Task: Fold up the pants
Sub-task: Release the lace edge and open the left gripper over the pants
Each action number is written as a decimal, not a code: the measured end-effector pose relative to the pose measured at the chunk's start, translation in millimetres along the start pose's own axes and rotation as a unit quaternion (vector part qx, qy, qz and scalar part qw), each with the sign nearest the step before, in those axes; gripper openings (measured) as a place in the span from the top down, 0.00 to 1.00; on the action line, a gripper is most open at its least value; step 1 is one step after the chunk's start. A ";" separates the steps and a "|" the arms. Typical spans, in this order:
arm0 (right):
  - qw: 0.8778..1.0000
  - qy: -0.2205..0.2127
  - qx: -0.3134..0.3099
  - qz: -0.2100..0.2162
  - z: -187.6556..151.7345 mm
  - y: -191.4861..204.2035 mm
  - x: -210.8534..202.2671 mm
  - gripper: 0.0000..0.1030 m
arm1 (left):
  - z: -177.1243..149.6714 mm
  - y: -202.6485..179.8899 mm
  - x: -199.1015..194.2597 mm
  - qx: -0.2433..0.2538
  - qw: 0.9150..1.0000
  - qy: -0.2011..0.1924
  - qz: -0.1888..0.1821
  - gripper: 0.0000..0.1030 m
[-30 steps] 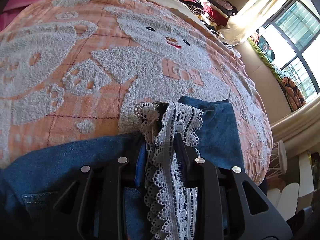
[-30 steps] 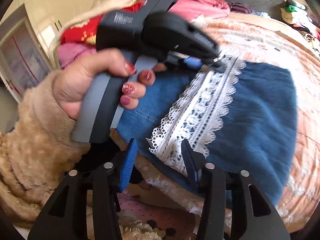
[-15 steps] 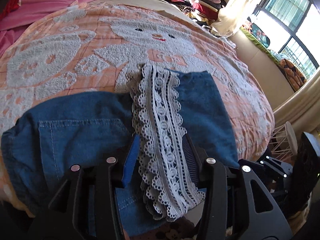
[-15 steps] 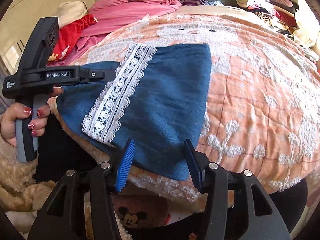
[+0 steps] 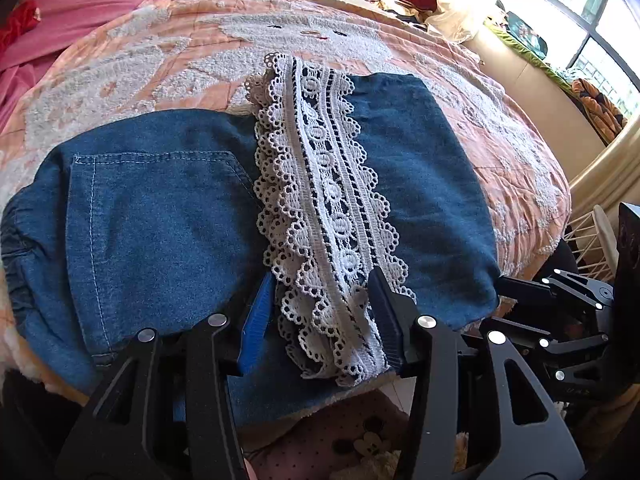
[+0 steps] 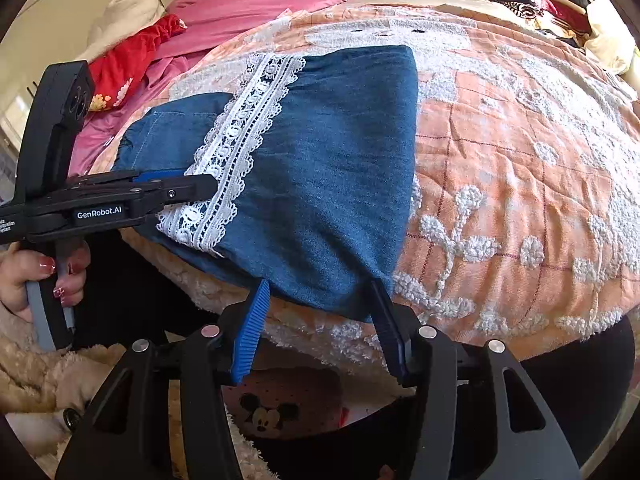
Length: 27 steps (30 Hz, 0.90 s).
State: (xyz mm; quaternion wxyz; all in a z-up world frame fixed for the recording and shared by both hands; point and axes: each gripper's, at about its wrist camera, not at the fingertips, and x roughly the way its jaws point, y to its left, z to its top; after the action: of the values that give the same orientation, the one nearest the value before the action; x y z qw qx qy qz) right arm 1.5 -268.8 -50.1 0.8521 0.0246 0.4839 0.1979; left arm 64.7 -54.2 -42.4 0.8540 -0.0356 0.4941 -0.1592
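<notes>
Since both grippers sit wide open at the near edge of the bed [image 6: 520,128], looks like a fold is already laid and the next grab not yet made. Judging by the layout anyway: denim pants [image 5: 160,216] flat on the orange quilt, lace-trimmed end doubled over the pocket half.

Going left to right: pocket panel at the left, soft washed denim with pale stitching and a gathered, elastic-looking waistband at the far left edge. Then the white lace band [image 5: 324,208] running near to far down the middle, scalloped edges, openwork circles, a bit floppy and ruffled at the near end. Then plain darker denim [image 6: 340,152] on the right, smooth, near corner hanging slightly over the bed edge.

Left gripper [image 5: 320,320] spread, straddling the near end of the lace without pinching it. Right gripper [image 6: 320,320] spread too, flanking that near right corner, not clamped.

Next move probably calls for pinching both near spots together and carrying them over evenly. Would watch the lace, looks likely to snag or bunch. Quilt is nubby chenille, so some drag likely.
</notes>
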 end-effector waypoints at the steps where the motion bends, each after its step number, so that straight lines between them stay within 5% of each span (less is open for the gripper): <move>1: 1.000 -0.006 0.002 0.001 -0.3 -0.3 -4.4 0.50 | -0.2 0.4 -1.6 -0.003 1.000 -0.001 0.000 0.61; 27: 0.996 -0.088 -0.008 -0.025 48.3 15.7 -45.2 0.21 | 15.2 24.3 -57.3 -0.013 0.996 -0.074 0.040 0.46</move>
State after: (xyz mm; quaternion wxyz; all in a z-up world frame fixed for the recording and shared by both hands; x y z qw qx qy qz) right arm 16.4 -263.5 16.0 0.8962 0.0235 0.4058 0.1776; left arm 57.0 -15.0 7.7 0.8931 -0.0382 0.4330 -0.1158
